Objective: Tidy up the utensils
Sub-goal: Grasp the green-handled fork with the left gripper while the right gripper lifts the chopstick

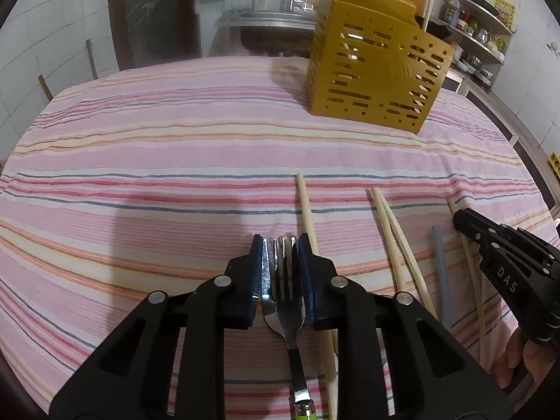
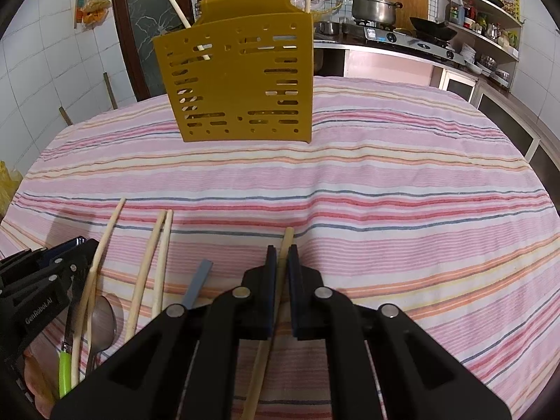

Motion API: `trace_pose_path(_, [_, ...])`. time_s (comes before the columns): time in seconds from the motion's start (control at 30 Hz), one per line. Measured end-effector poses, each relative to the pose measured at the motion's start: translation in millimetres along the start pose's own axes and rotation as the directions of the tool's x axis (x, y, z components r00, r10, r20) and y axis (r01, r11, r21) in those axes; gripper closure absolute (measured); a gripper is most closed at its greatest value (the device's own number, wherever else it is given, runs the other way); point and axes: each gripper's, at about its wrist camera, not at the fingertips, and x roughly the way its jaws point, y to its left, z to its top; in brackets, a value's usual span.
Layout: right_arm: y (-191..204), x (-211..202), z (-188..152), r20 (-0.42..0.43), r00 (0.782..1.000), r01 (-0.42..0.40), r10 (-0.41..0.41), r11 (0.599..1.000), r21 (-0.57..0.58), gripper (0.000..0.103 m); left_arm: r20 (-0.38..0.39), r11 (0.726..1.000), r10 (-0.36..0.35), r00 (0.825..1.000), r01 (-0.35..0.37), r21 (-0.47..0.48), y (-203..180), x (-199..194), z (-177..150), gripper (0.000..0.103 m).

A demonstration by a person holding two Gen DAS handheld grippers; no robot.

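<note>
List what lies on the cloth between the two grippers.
Left wrist view: between left gripper and right gripper lie a chopstick, a chopstick pair and a grey stick.

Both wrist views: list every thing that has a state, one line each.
Left hand-held gripper: shut on steel fork with green handle.
Right hand-held gripper: shut on one pale wooden chopstick.
Gold slotted plastic utensil holder: upright, chopsticks already inside.
Pair of wooden chopsticks: lying loose on striped cloth.
</note>
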Motion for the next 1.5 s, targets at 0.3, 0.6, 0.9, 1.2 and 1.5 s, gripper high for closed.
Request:
trace_pose_path(0.3, [-1.8, -5.1, 0.2, 0.015, 1.000, 0.000, 0.000, 1.000, 0.005, 0.096, 0.026, 1.000, 0.006, 1.000, -0.006, 0.002, 1.6, -5.8, 0.6, 0.084])
trace_pose_path(0.6, [-4.4, -11.7, 0.8, 0.045, 0.999, -0.002, 0.002, 1.000, 0.013, 0.097, 0.101, 1.000, 0.013, 0.995, -0.014, 0.017, 4.9, -25.1, 2.3, 0.084])
trace_pose_path(0.9, [-10.6, -35.3, 4.8, 0.144, 0.989, -0.023, 0.017, 0.999, 0.038, 0.097, 0.180, 1.000, 0.008, 0.984, -0.007, -0.002, 13.7, -50.8, 6.3, 0.084])
trace_pose_path(1.2, [-11.7, -74.3, 7.2, 0.300, 0.953, -0.062, 0.043, 0.997, 0.052, 0.097, 0.305, 0.999, 0.026, 0.952, -0.032, 0.014, 17.8, -91.1, 2.8, 0.084])
trace_pose_path(1.5, [-11.7, -118.6, 1.5, 0.485, 0.873, -0.093, 0.053, 0.994, 0.059, 0.097, 0.448, 0.998, 0.045, 0.893, -0.056, 0.011, 23.0, -137.2, -4.3, 0.084])
